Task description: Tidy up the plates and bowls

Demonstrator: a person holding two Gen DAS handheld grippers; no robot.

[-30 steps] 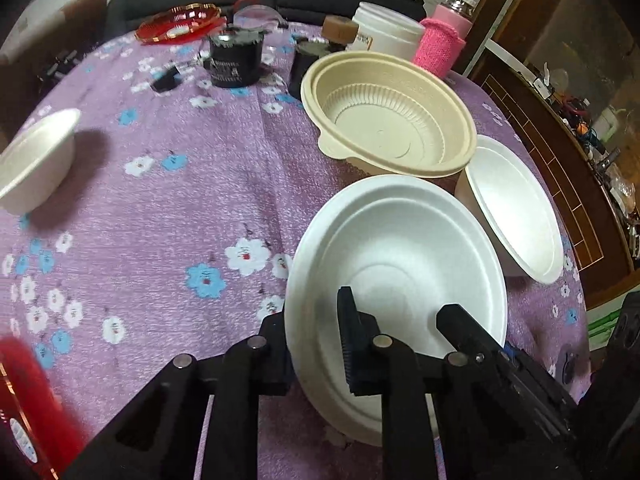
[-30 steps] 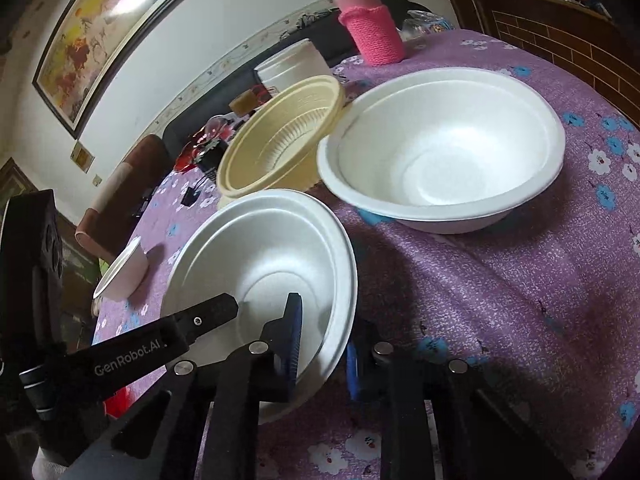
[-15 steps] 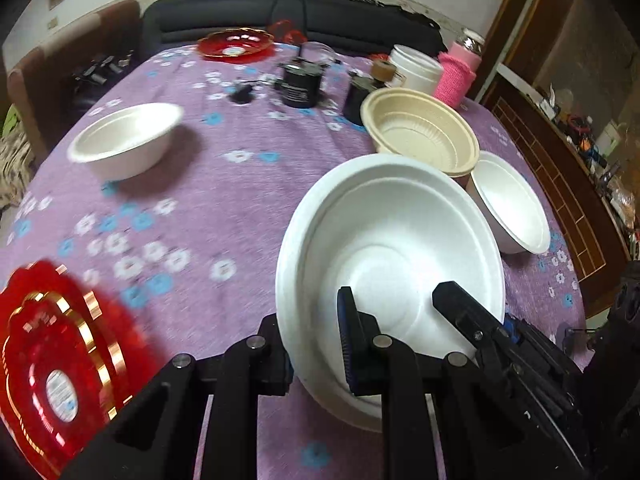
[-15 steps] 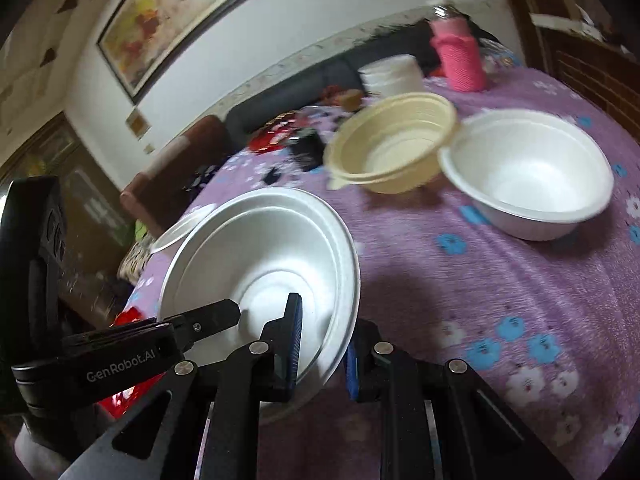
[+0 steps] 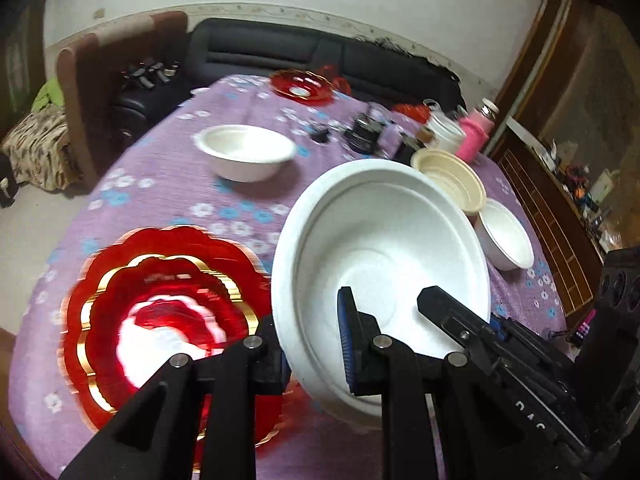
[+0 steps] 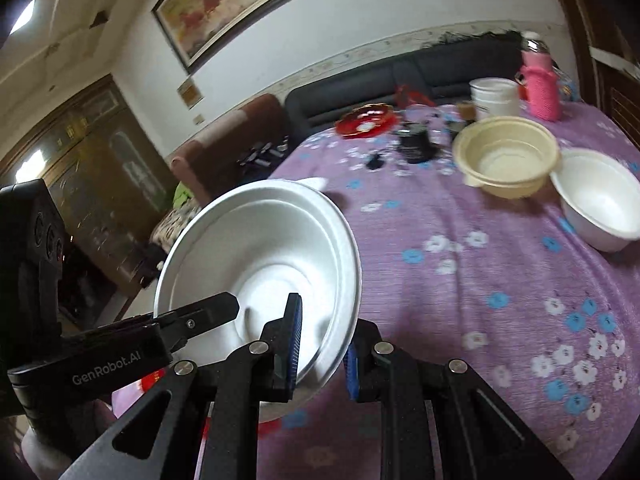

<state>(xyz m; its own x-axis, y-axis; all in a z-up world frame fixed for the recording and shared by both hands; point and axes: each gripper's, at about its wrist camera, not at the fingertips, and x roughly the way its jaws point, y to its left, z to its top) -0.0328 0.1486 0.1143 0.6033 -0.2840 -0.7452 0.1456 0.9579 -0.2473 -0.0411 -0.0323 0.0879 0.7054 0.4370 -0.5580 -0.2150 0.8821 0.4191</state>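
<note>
A large white foam bowl [image 5: 380, 248] [image 6: 260, 248] hangs tilted above the purple flowered table, held by both grippers. My left gripper [image 5: 310, 340] is shut on its near left rim. My right gripper [image 6: 322, 348] is shut on the opposite rim, and one of its fingers [image 5: 440, 308] reaches into the left wrist view. A red plate with gold trim [image 5: 160, 312] lies on the cloth just below and left of the bowl. On the table stand a second white bowl [image 5: 246, 152], a beige bowl [image 5: 452, 184] [image 6: 508, 156] and a smaller white bowl [image 5: 506, 240] [image 6: 600, 200].
At the far side are another red plate [image 5: 302, 86] [image 6: 368, 120], a black jar [image 5: 364, 136], a white tub [image 6: 494, 96] and a pink-sleeved bottle [image 5: 474, 136] [image 6: 542, 88]. A dark sofa [image 5: 280, 52] and a brown chair stand behind the table.
Both grippers rose and drew back left with the white bowl, away from the beige bowl and the small white bowl. The gold-trimmed red plate came into view beneath.
</note>
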